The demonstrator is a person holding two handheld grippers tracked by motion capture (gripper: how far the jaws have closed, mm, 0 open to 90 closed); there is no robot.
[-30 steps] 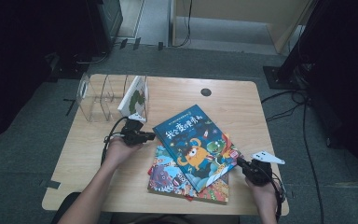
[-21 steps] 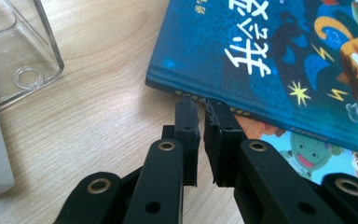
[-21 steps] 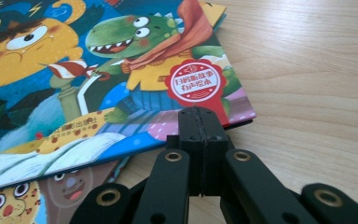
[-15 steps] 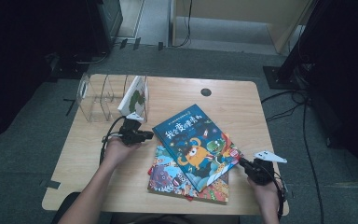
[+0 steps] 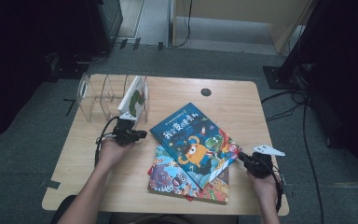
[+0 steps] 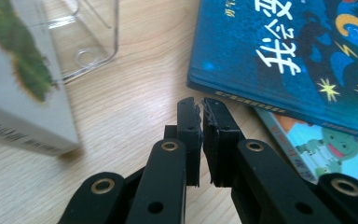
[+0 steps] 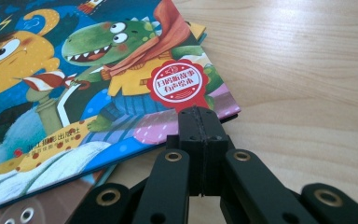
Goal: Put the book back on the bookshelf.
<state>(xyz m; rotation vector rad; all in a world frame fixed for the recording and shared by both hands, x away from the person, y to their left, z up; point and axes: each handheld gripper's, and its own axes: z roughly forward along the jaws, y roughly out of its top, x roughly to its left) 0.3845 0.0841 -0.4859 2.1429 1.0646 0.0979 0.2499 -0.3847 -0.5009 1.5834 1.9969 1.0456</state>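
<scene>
A blue picture book [image 5: 193, 142] lies on top of a stack of picture books [image 5: 186, 182] in the middle of the wooden table [image 5: 233, 100]. My left gripper [image 5: 142, 134] rests on the table just left of the blue book's spine, jaws shut with nothing between them. In the left gripper view the tips [image 6: 200, 105] stand a little short of the blue book [image 6: 298, 56]. My right gripper [image 5: 240, 156] sits at the book's right corner, also shut. In the right gripper view the closed tips [image 7: 199, 112] meet the edge of that corner [image 7: 98, 84].
A clear plastic book rack [image 5: 95, 95] stands at the table's back left, with a white book bearing a green cactus [image 5: 135, 98] upright in its right slot. That book [image 6: 18, 93] is close on the left gripper's left. A round black grommet [image 5: 206, 92] marks the back.
</scene>
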